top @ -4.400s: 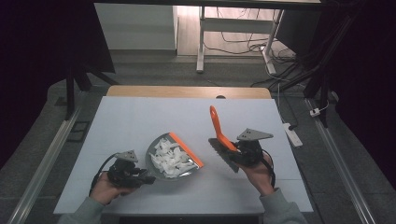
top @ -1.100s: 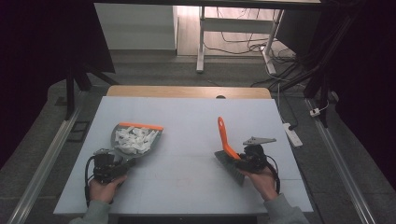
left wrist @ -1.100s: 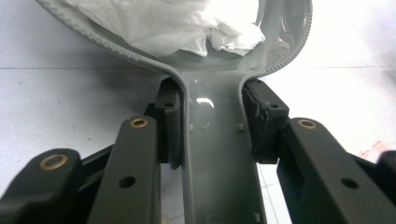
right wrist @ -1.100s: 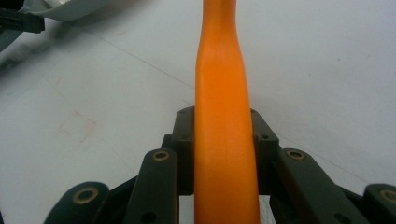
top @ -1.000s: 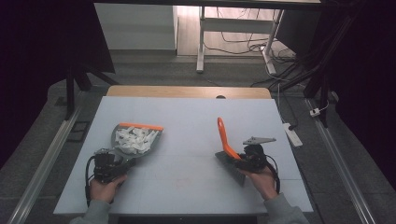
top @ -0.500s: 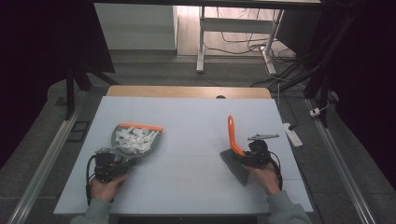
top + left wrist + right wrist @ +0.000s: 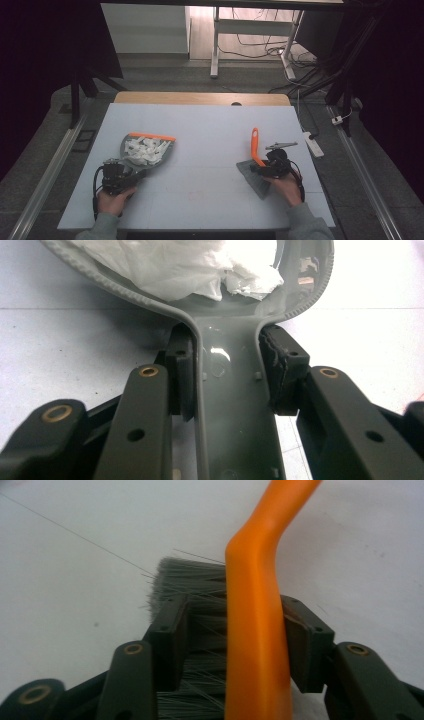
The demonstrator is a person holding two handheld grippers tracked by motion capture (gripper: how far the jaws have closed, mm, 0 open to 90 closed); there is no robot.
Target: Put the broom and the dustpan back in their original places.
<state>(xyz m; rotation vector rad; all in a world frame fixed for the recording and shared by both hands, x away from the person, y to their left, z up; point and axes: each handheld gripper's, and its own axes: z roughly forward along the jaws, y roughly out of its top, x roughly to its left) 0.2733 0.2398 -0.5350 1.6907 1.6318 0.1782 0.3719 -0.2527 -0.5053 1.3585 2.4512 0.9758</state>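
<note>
At the bottom of the high view the two forearms of the person come in, each hand around one gripper. The left gripper point(image 7: 116, 175), in the lower left of the frame, is clamped on the grey handle of the dustpan point(image 7: 145, 151); in the left gripper view the two black pads press on both sides of the dustpan handle point(image 7: 227, 405), so the pan cannot turn in the grip. The dustpan lies on the pale bench point(image 7: 210, 135) just above this gripper, with its orange lip at the far edge, and it carries a heap of white paper scraps point(image 7: 145, 149). I think it is held flat so that the scraps stay inside. In the lower right of the frame the right gripper point(image 7: 264, 167) is closed on the brush point(image 7: 254, 165): the right gripper view shows the jaws tight on the orange handle point(image 7: 257, 645) and on the grey bristles point(image 7: 192, 630) beside it. The bristle head is low, near the hand and on or close to the bench, and the orange handle points away toward the far side. The brush is well apart from the dustpan, so the sweeping seems finished. Farther off, the wooden edge point(image 7: 200, 98) of the bench and the legs of another table point(image 7: 216, 45) stand on the floor.
</note>
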